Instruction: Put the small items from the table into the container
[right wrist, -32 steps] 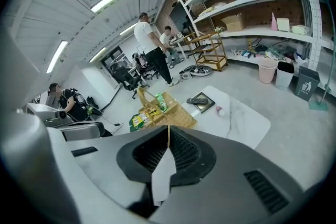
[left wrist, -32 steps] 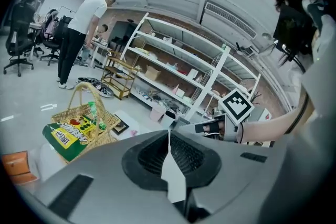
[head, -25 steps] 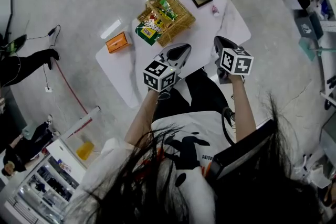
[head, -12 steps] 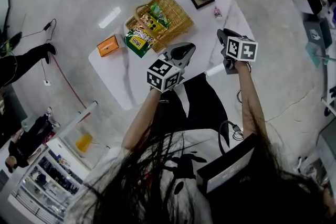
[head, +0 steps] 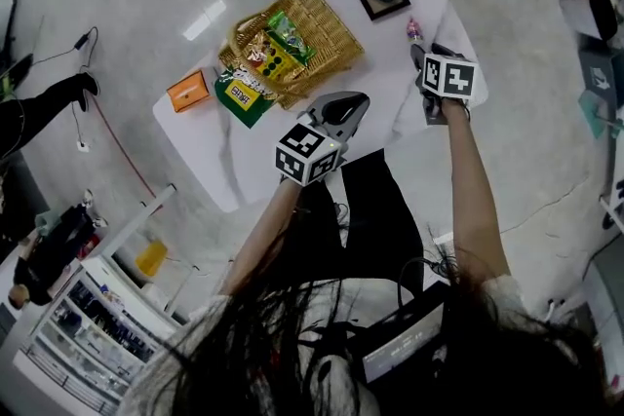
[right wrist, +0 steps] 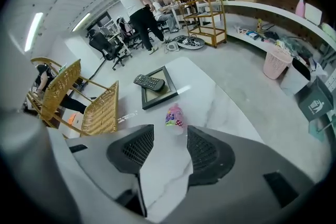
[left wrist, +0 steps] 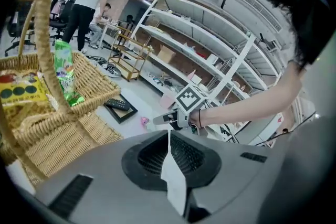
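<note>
My right gripper [right wrist: 169, 136] has its jaws spreading wide apart as it points down at the table [head: 216, 156]. Nothing is clamped between them; only bare marble top shows in the gap. Just past the tips lies a small pink packet [right wrist: 175, 116], flat on the table and not touched by either jaw.

My left gripper [left wrist: 169, 135] is clenched, its two pads pressed together with nothing caught between them. It hangs over the near edge of the table, beside the wicker basket [head: 336, 39].

The basket stands in the middle of the table, well apart from the pink packet. Inside it are a green snack bag [head: 283, 36] and a yellow one [head: 255, 54], and a dark green packet [head: 239, 97] droops over its near rim onto the table.

Beyond the pink packet sits a black tray [right wrist: 164, 93] with a remote control [right wrist: 149, 82] resting across it. An orange box [head: 187, 91] lies at the far left end of the table, clear of the basket.
</note>
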